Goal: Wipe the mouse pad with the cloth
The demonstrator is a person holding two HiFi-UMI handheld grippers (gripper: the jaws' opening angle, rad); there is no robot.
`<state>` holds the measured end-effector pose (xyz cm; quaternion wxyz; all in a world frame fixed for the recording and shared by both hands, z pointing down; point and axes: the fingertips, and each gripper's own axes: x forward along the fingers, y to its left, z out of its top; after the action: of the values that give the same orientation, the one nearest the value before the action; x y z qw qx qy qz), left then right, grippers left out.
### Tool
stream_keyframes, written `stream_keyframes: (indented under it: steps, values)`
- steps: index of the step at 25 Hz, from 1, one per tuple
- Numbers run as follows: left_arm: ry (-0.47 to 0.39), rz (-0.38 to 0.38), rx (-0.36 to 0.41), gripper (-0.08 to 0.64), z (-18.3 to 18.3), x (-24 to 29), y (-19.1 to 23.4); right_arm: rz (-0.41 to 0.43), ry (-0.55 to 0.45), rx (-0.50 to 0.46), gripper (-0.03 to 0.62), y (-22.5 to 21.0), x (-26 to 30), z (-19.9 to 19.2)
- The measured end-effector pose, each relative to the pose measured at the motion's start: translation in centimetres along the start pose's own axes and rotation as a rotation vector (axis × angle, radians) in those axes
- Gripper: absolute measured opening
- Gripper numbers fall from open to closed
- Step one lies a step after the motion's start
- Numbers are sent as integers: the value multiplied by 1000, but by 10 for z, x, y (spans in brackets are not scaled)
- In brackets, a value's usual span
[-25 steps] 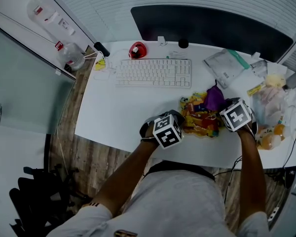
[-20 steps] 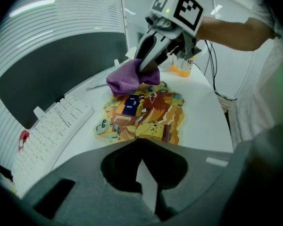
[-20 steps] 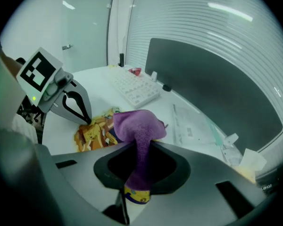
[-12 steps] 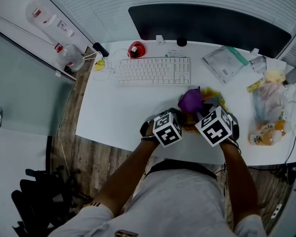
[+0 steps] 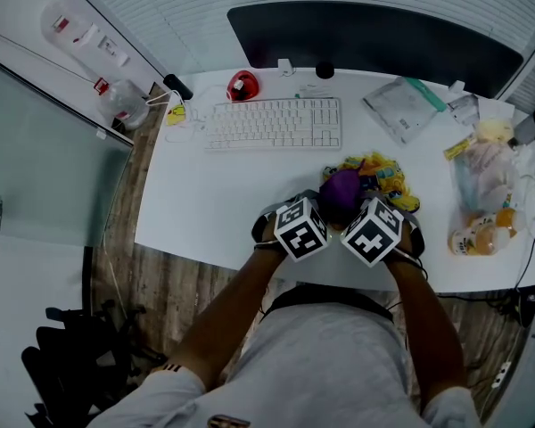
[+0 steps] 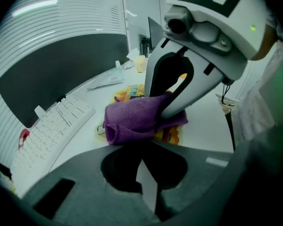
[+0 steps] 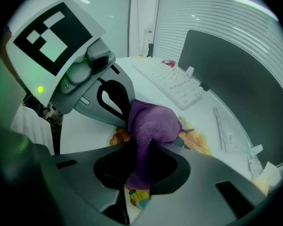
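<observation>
- We open on a white desk [image 5: 205,203] under a dark monitor panel, keyboard [image 5: 274,124] at the back, bags and clutter off to the right
- Head view: both grippers are crowded together at the near edge, left gripper [image 5: 308,214] and right gripper [image 5: 360,214] side by side, with the purple cloth [image 5: 342,190] bunched just beyond them, sitting on the near-left part of the colourful mouse pad [image 5: 383,172]
- Left gripper view: these jaws are drawn nearly together, only a slit of desk between them and nothing gripped, their tips right at the cloth's near edge; the right gripper looms over the cloth from the other side
- Right gripper view: here's the grip, jaws clamped on a fold of the cloth, the rest bulging forward in a soft, fuzzy lump onto the pad
- Our read: wiping looks under way but far from finished; the cloth covers only the pad's near corner, and the yellow-orange print beyond lies bare
- The pad looks thin and rumpled, so we'd expect it to shift under a stroke
</observation>
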<state>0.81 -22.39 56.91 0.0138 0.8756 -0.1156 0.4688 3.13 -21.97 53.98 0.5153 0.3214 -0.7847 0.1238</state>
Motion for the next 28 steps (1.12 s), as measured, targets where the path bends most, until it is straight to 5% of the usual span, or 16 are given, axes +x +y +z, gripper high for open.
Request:
stream_keyframes:
  steps: [18,23,28]
  values:
    - [3,-6,7,15,0,0,-1,-209,100,260,69,-90,-44,-107]
    - [5,-6,10,15,0,0,0,-249,91,278,69,-96,-55,-112]
    - [5,-4,13,15,0,-1,-1,-210,-21,259,69,-62,-69,-72]
